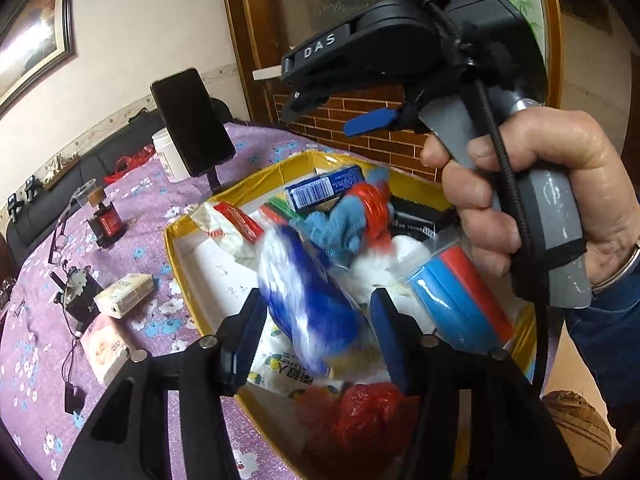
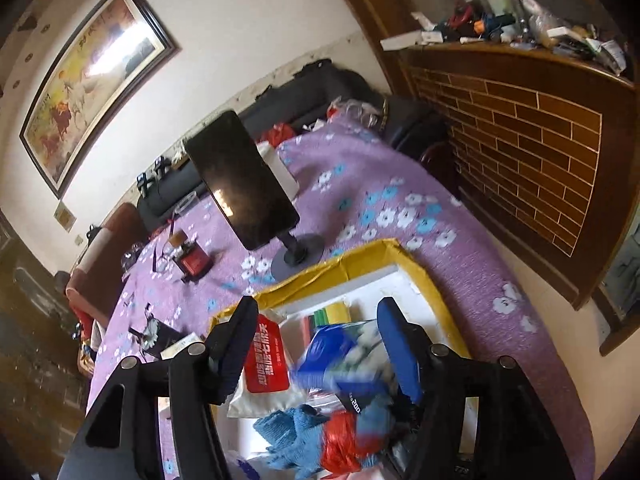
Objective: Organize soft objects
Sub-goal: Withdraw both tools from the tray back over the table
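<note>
The left hand-held gripper hangs over a yellow-rimmed box on the bench, which is covered by a purple flowered cloth. Its jaws stand partly apart, and a blurred blue-and-white soft bundle lies between them; whether the pads press on it cannot be told, since the blur hides the contact. Just past its fingertips lie a light-blue knitted piece with a red band and a blue carton with a barcode. To its right sits a bagged blue-and-red roll, and directly below its jaws a red crumpled bag.

The right hand-held gripper is over the same box, jaws apart at a middling width. A blurred blue-and-white soft item sits between its fingers without visible pad contact. Against its left finger lies a white pouch with a red label, and beneath its jaws the light-blue knitted piece.

In the left wrist view a hand grips the right tool's handle. A dark phone on a stand stands beyond the box.
</note>
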`<state>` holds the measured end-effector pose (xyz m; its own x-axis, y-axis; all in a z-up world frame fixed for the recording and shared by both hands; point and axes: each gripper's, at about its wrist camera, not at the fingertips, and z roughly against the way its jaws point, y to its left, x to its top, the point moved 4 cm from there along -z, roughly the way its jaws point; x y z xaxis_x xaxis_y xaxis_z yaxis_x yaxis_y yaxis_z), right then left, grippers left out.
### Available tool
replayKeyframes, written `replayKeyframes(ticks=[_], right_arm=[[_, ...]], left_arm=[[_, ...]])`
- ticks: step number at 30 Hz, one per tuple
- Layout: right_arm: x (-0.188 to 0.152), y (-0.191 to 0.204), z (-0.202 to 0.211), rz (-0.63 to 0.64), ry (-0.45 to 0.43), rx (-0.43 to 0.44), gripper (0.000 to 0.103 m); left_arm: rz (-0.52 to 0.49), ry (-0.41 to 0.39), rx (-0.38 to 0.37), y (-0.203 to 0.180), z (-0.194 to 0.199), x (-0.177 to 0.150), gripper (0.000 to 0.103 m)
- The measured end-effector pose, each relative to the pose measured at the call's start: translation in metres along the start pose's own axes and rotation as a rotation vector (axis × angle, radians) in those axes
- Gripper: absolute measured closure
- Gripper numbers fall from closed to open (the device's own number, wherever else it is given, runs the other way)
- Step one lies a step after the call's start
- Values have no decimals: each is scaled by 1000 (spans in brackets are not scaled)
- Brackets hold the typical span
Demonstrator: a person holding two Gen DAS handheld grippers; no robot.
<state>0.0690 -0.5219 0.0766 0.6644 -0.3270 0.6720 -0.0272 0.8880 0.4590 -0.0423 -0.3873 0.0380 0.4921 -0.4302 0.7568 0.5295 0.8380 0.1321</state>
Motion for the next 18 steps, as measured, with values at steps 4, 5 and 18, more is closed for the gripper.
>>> replayKeyframes(ticks=[4, 5, 18], right_arm=[[-3, 10, 15, -3, -19, 27, 37], [-5, 13, 18, 0, -23, 36, 37], [-33, 72, 20, 66, 36, 116, 36]], left_arm=[[12, -18, 5, 4, 7, 1, 47], [15, -20, 5, 5, 8, 2, 47], [156, -56, 44, 59, 39, -8, 42]])
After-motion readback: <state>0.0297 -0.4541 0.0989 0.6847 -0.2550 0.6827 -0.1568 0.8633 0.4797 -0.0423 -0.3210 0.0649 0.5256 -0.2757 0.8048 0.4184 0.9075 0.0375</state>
